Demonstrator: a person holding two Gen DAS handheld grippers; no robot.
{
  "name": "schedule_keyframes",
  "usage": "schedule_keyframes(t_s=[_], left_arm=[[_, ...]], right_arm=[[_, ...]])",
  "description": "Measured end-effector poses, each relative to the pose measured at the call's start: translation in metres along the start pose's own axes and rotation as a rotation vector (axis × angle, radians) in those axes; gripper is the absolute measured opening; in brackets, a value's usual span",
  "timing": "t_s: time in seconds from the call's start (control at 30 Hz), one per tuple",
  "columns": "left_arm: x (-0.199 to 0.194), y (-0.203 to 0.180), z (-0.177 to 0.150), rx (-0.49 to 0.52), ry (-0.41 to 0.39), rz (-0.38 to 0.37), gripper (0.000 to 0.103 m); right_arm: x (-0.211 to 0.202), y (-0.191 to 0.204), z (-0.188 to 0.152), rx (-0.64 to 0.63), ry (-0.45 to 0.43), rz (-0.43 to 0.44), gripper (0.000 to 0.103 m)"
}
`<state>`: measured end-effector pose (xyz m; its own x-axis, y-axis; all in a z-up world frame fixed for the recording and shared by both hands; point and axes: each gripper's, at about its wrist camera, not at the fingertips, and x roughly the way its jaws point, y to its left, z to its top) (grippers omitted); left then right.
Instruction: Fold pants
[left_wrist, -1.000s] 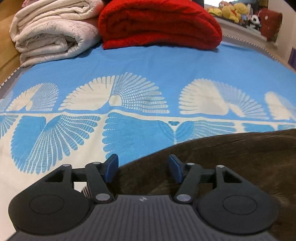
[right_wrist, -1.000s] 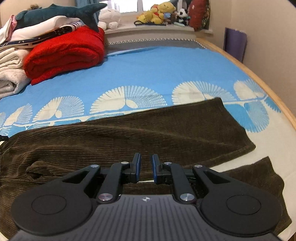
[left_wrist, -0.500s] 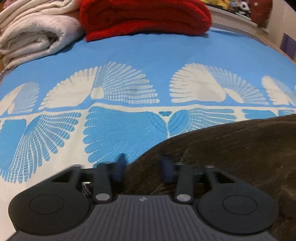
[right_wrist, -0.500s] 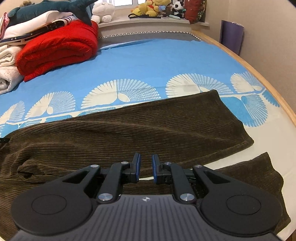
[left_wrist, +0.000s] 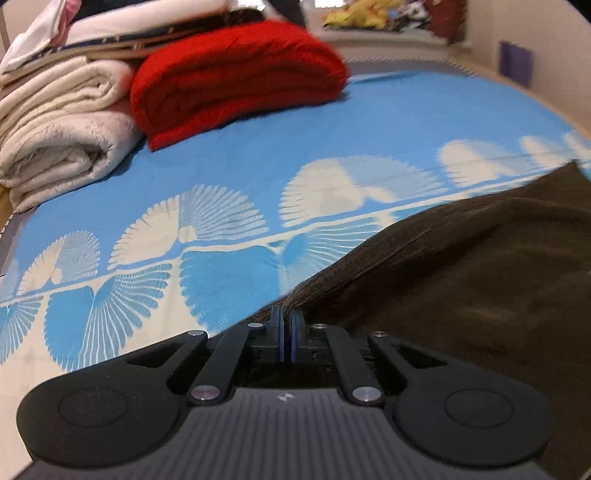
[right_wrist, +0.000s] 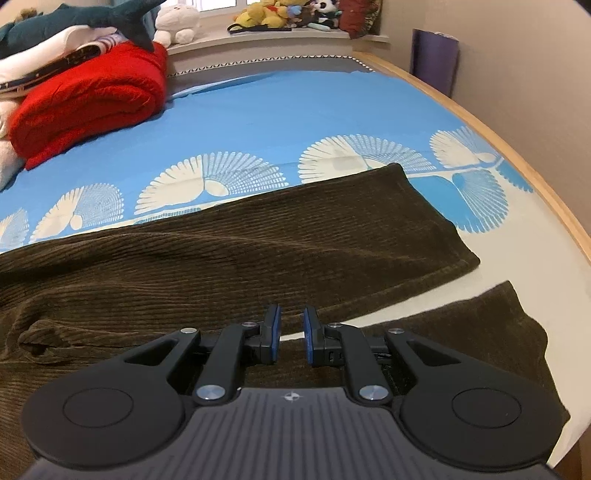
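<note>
Left tool (left_wrist: 286, 325) pinched tight on an edge of the brown corduroy pants (left_wrist: 461, 280), lower centre of frame, cloth tented up from the bed (left_wrist: 258, 155). Right tool (right_wrist: 290, 334) slightly parted, holding nothing, above the near leg. Likely the gripping step before the first fold; next, closing the right on fabric, then lifting together.

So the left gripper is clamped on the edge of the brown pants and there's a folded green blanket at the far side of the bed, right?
Nearly. The blanket is red, not green; both wrist views show it folded at the far side of the bed. The rest holds: in the left wrist view the left gripper is shut on the edge of the brown pants.
</note>
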<state>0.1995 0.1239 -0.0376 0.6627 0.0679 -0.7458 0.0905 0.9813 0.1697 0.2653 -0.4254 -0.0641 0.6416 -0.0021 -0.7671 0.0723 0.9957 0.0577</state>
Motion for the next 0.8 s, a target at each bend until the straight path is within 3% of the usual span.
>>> schedule_keyframes(t_s=[0.1,0.23,0.37,0.43,0.5,0.6,0.8], left_arm=[[-0.056,-0.025,-0.03,0.05,-0.029,-0.05,0.002],[-0.102,-0.052,-0.09,0.034,-0.003,-0.136,0.003],[-0.105,-0.05,-0.139,-0.161,0.091,-0.205,0.004],[-0.118,-0.039,-0.145,-0.256,0.058,-0.192,0.008],[-0.13,-0.024,-0.145,-0.371,0.034,-0.216,0.025],[-0.136,-0.009,-0.147,-0.474,0.052,-0.232,0.039],[-0.098,0.011,-0.16,-0.641,0.17,-0.306,0.042]], right_arm=[[-0.01,0.0,-0.006,0.005,-0.01,0.005,0.014],[-0.025,-0.002,-0.017,-0.007,-0.02,0.011,0.014],[-0.037,-0.009,-0.026,0.001,-0.028,0.018,0.014],[-0.041,-0.015,-0.031,0.019,-0.025,0.024,0.014],[-0.044,-0.022,-0.034,0.056,-0.016,0.036,0.014],[-0.048,-0.031,-0.036,0.139,-0.016,0.079,0.014],[-0.053,-0.036,-0.032,0.245,-0.057,0.12,0.014]])
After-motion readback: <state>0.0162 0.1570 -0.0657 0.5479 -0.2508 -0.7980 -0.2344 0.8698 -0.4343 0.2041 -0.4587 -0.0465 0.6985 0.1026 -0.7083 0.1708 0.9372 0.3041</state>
